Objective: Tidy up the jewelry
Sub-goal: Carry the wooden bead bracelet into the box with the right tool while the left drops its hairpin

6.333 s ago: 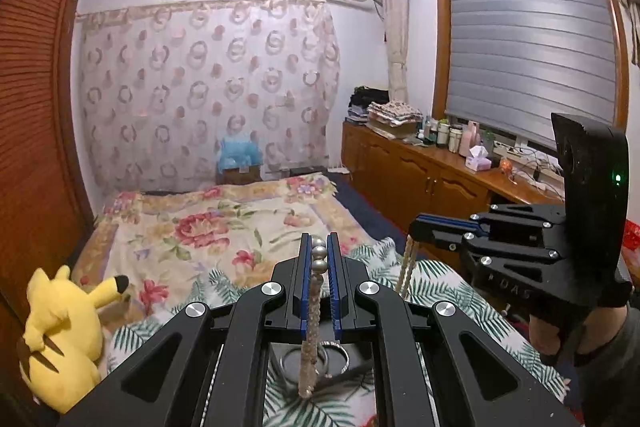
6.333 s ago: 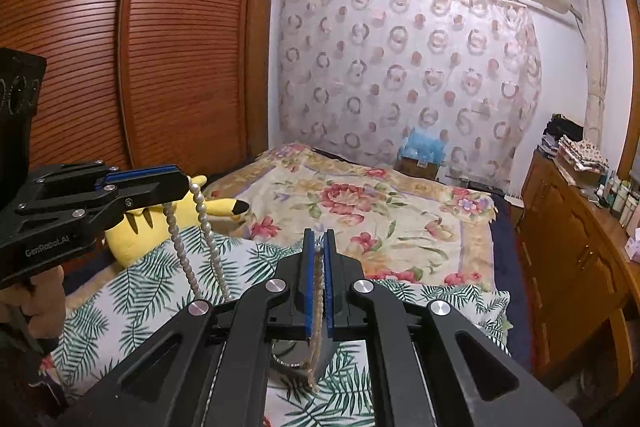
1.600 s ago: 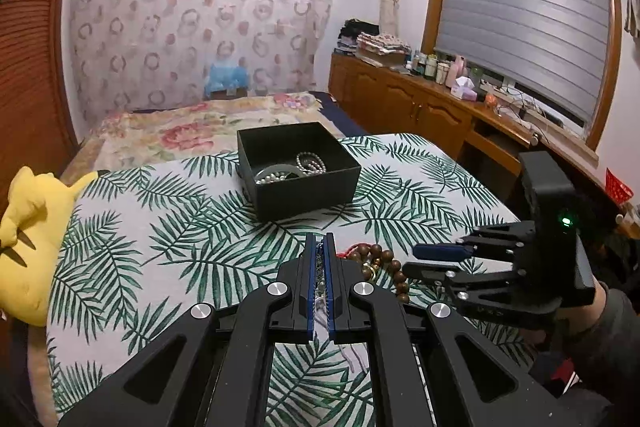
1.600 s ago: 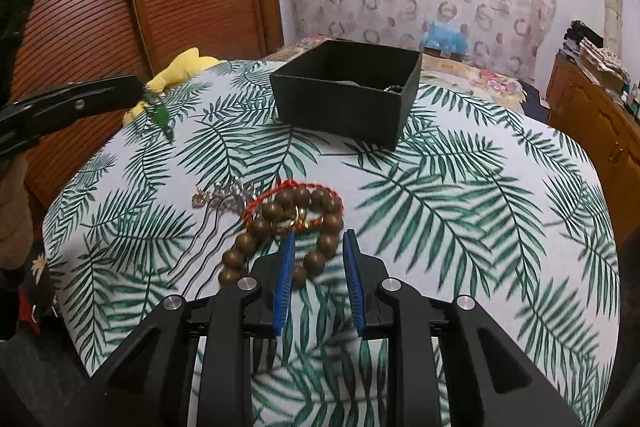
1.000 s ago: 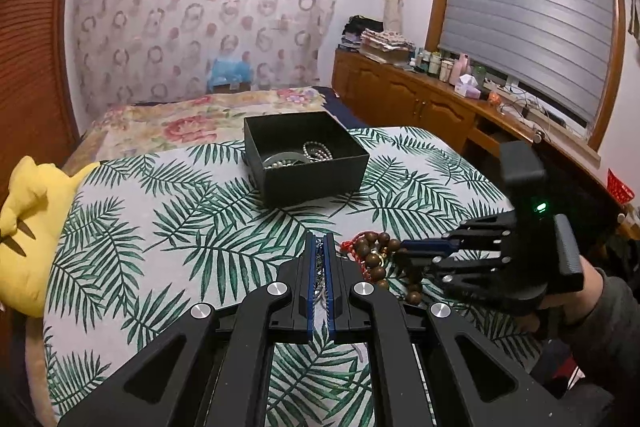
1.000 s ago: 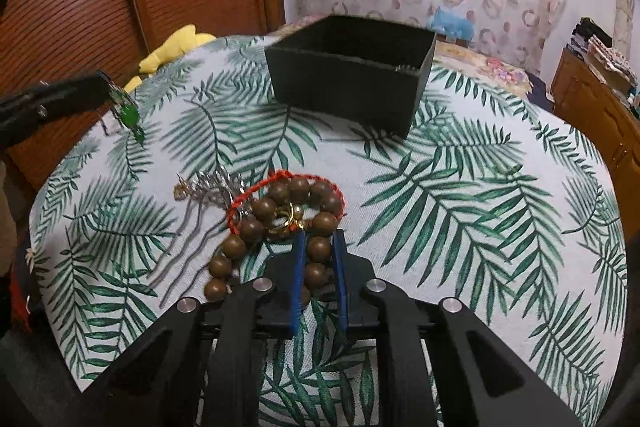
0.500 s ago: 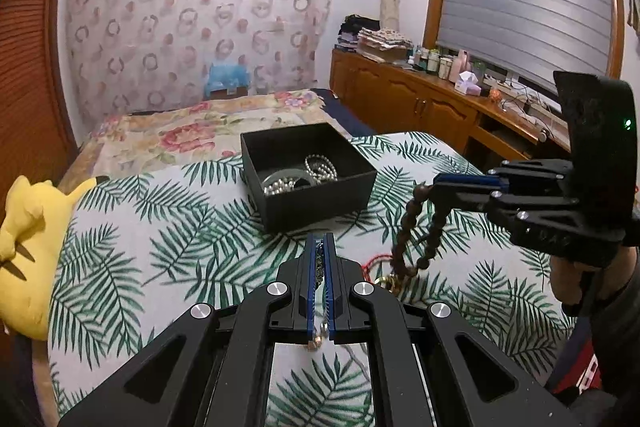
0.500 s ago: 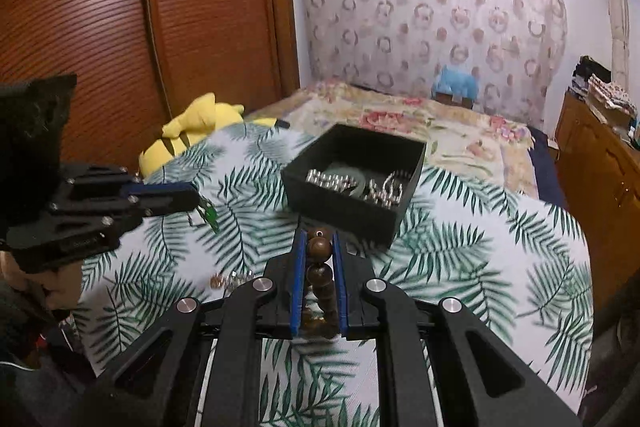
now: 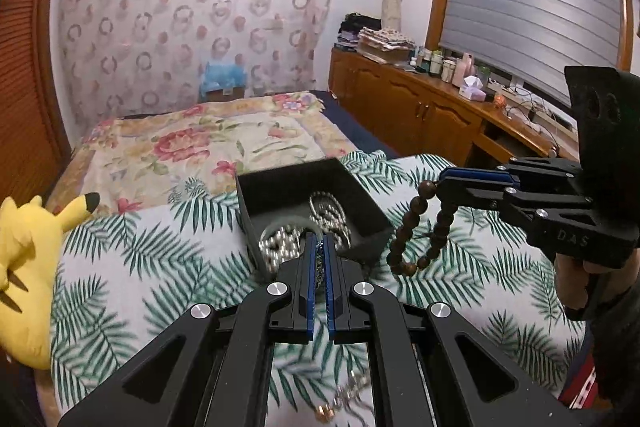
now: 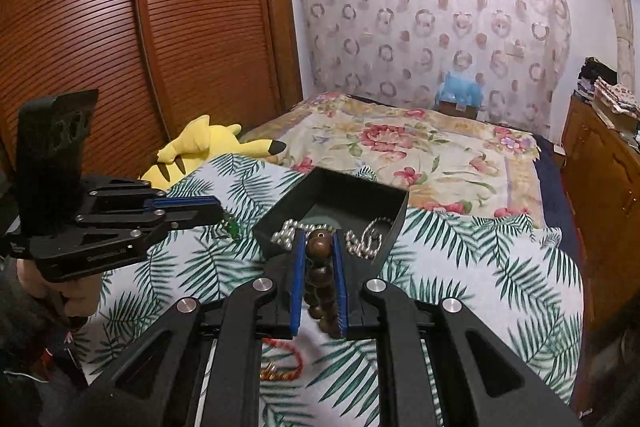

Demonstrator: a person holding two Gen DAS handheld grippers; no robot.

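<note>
A black open box (image 9: 362, 199) (image 10: 392, 223) stands on the palm-leaf cloth and holds pearl strands (image 9: 326, 211) (image 10: 366, 239). My right gripper (image 10: 319, 241) (image 9: 440, 183) is shut on a brown wooden bead bracelet (image 10: 320, 267) (image 9: 416, 227), which hangs in the air just right of the box. My left gripper (image 9: 319, 241) (image 10: 220, 213) is shut on a thin chain with a green pendant (image 10: 233, 227) (image 9: 319, 263), held up just left of and in front of the box.
A red cord bracelet (image 10: 286, 359) with a gold charm lies on the cloth below my right gripper. A silver piece with a gold end (image 9: 340, 399) lies below my left gripper. A yellow plush toy (image 9: 24, 267) sits at the table's left edge.
Both grippers have risen and moved toward the box. The right one closed on the bead bracelet and lifted it off the cloth. The left one keeps its chain.
</note>
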